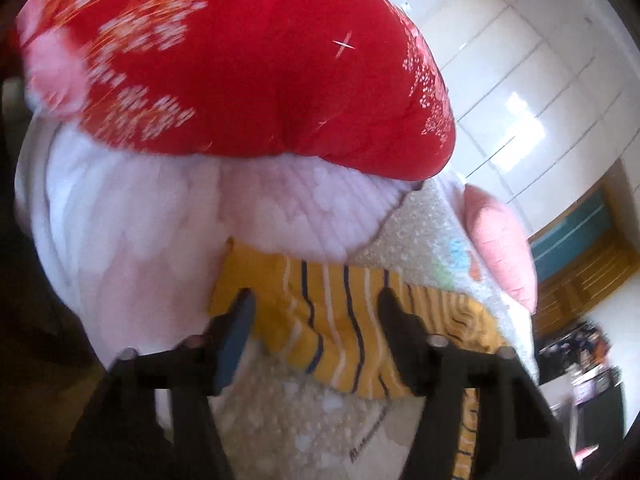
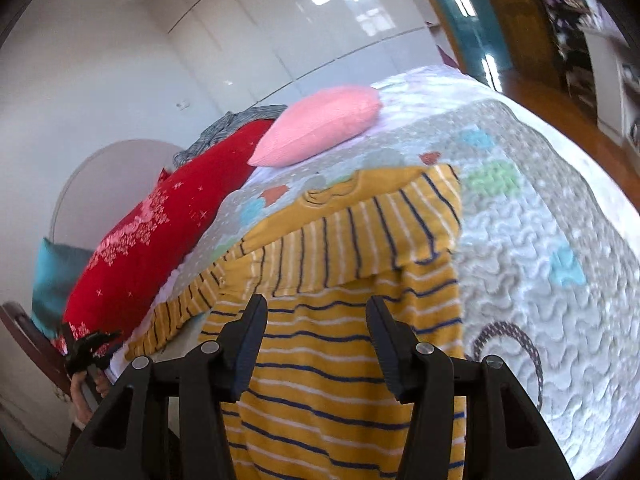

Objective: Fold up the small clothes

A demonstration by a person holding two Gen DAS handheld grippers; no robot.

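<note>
A small yellow garment with navy and white stripes (image 2: 352, 240) lies partly folded on the quilted bedspread (image 2: 540, 216); one part is doubled over the rest. My right gripper (image 2: 316, 312) is open just above the near striped part, with nothing between its fingers. In the left wrist view the same garment (image 1: 340, 320) lies rumpled ahead. My left gripper (image 1: 316, 304) is open over its edge, with cloth showing between the fingers but not pinched.
A big red patterned pillow (image 1: 248, 60) rests on a white fluffy blanket (image 1: 132, 232) close to the left gripper. A pink pillow (image 2: 320, 124) lies further back on the bed. White wardrobe doors (image 2: 280, 32) and a wooden floor (image 2: 560, 92) lie beyond.
</note>
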